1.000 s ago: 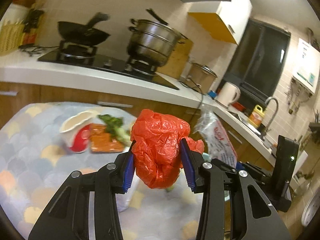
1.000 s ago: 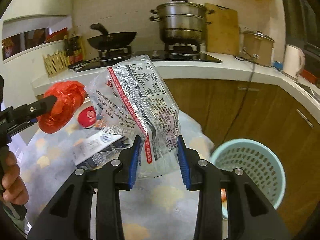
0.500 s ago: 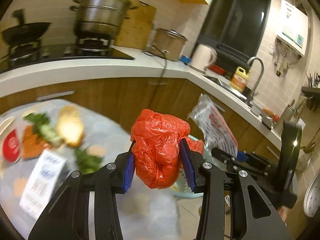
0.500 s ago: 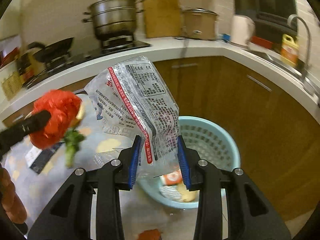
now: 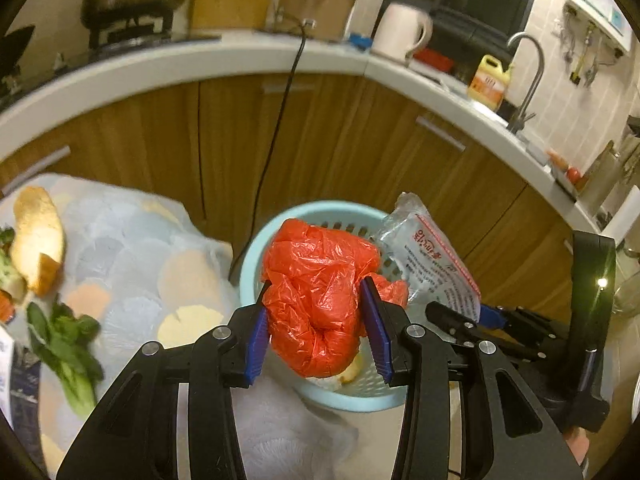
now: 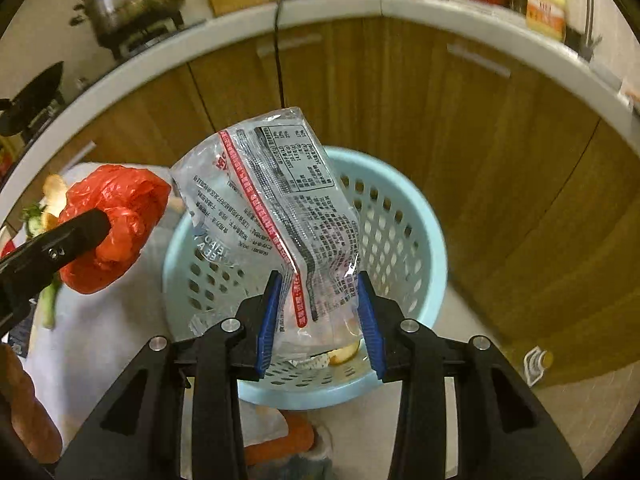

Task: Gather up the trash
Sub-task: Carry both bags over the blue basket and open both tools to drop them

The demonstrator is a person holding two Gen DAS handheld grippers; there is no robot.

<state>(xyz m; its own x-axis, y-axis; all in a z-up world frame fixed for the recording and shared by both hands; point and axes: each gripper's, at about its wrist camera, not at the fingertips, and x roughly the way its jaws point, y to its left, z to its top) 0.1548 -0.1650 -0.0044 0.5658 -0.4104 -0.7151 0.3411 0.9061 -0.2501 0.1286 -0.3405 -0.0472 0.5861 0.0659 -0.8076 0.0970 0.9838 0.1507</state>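
Observation:
My left gripper [image 5: 316,320] is shut on a crumpled red plastic bag [image 5: 316,280], holding it over the near rim of a light-blue perforated basket [image 5: 256,248] on the floor. My right gripper [image 6: 318,312] holds a clear printed plastic wrapper [image 6: 280,208] upright above the basket [image 6: 420,216]. Its jaws are opening, and the wrapper's lower end still sits between the blue pads and touches them. The red bag [image 6: 116,216] hangs at the left of the right wrist view. Scraps lie in the bottom of the basket.
A table under a scallop-patterned cloth [image 5: 120,248] lies left of the basket, with bread [image 5: 36,236] and green leaves [image 5: 64,344] on it. Wooden cupboard doors and a hanging black cable [image 5: 276,128] stand behind. A small bottle [image 6: 536,360] lies on the floor.
Both grippers have swung from over the table to the right and down, to above the blue basket, each with its piece of trash. The wrapper's lower end looks looser between the right pads.

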